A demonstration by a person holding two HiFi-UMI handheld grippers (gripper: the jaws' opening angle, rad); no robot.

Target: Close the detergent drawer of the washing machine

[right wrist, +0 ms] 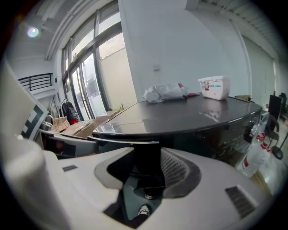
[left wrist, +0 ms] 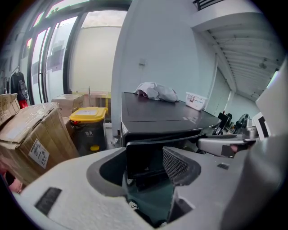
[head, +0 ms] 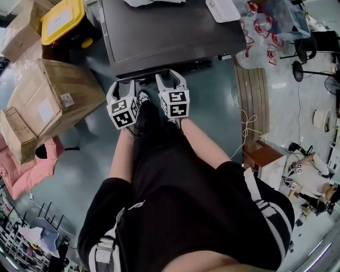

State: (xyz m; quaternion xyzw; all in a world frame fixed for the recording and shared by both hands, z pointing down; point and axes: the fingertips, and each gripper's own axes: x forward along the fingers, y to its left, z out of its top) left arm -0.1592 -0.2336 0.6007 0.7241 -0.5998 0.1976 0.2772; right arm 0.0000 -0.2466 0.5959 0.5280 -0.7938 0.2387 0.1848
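The dark washing machine [head: 170, 32] fills the top centre of the head view. Both grippers sit side by side at its front edge, above the person's legs. My left gripper [head: 124, 86] stands open; in the left gripper view [left wrist: 146, 173] the dark boxy front of the detergent drawer [left wrist: 144, 155] shows between its jaws, just under the machine's top lip. My right gripper [head: 169, 77] is also open; in the right gripper view [right wrist: 150, 173] a dark piece of the drawer [right wrist: 146, 155] stands between its jaws. I cannot tell whether either pad touches it.
Cardboard boxes [head: 53, 93] and a yellow-lidded bin [head: 62, 20] crowd the left side. On the machine's top lie a crumpled cloth [left wrist: 155, 91] and a white box [head: 222, 9]. Plastic bottles [head: 255, 42] and a wooden stool [head: 263, 154] are on the right.
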